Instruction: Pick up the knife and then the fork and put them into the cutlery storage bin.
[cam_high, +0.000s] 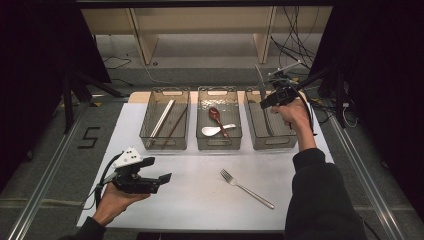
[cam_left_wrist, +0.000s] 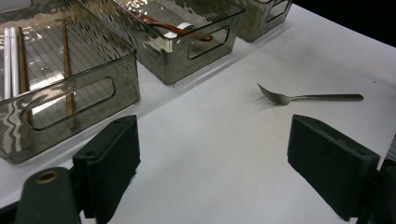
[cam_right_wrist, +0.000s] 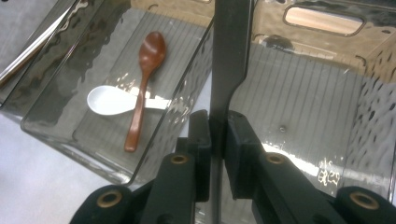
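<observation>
White tabletop (cam_high: 200, 195) is carrying everything, with dark floor and a wooden frame lying beyond it. Taking the middle bin (cam_high: 219, 141) as the landmark: another bin with chopsticks (cam_high: 165, 117) is sitting to its left, and the right bin (cam_high: 270, 142) is standing just beside it on the other side. Inside the middle bin a brown spoon (cam_right_wrist: 142, 88) is lying across a white spoon (cam_right_wrist: 112, 100). A fork (cam_high: 246, 188) is resting on the table nearer the person than the middle bin, well apart from it.

The right gripper (cam_right_wrist: 217, 135) is clamping a knife (cam_right_wrist: 229, 51), blade pointing upward, and is hovering over the right bin. The left gripper (cam_left_wrist: 212, 154) is waiting with jaws spread wide and nothing between them, near the table's front edge, left of the landmark.

Judging from the grip, the jaws are pinching only a thin flat part of the knife, so it could be pivoting or slipping during lowering. Its long blade could also be catching the wall shared with the middle bin, nudging the bins or tipping the knife into the wrong compartment.
</observation>
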